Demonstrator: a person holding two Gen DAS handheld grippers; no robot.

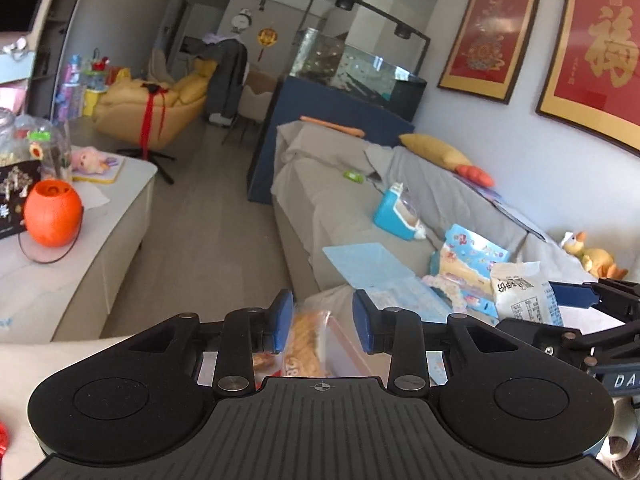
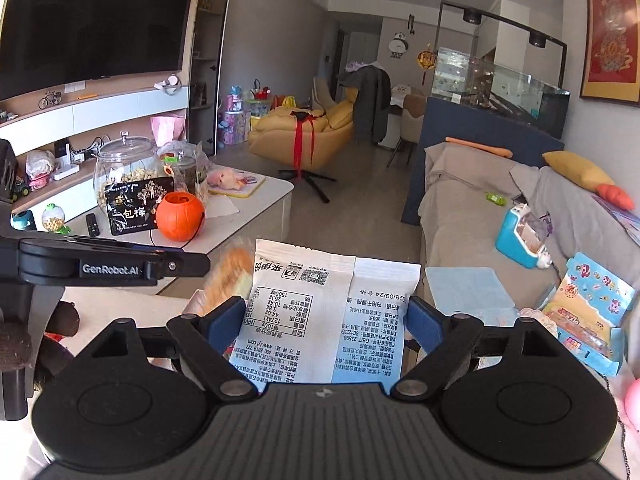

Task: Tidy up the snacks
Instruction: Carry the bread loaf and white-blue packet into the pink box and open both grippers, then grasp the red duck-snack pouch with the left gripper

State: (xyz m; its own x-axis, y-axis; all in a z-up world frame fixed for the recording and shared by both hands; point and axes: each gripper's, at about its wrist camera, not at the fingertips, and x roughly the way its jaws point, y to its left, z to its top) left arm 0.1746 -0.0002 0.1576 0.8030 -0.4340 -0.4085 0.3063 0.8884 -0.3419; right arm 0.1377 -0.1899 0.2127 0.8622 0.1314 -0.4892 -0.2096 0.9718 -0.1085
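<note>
My left gripper [image 1: 322, 322] stands part open around a clear bag of orange-brown baked snacks [image 1: 308, 340]; its blue pads flank the bag and contact is unclear. My right gripper [image 2: 326, 326] is closed on a white snack packet [image 2: 328, 312] with black printed text, held upright in front of the camera. That packet also shows in the left wrist view [image 1: 520, 292], at the right, with the right gripper [image 1: 576, 296] beside it. The baked-snack bag shows in the right wrist view [image 2: 228, 272], left of the packet, under the left gripper's arm [image 2: 100, 264].
A grey sofa [image 1: 340, 208] holds a blue toy box [image 1: 396, 212], a light blue sheet [image 1: 364, 264] and a colourful toy package [image 1: 468, 260]. A white coffee table [image 2: 256, 208] carries an orange pumpkin pot [image 2: 180, 216], a black snack bag [image 2: 134, 204] and glass jars [image 2: 124, 160].
</note>
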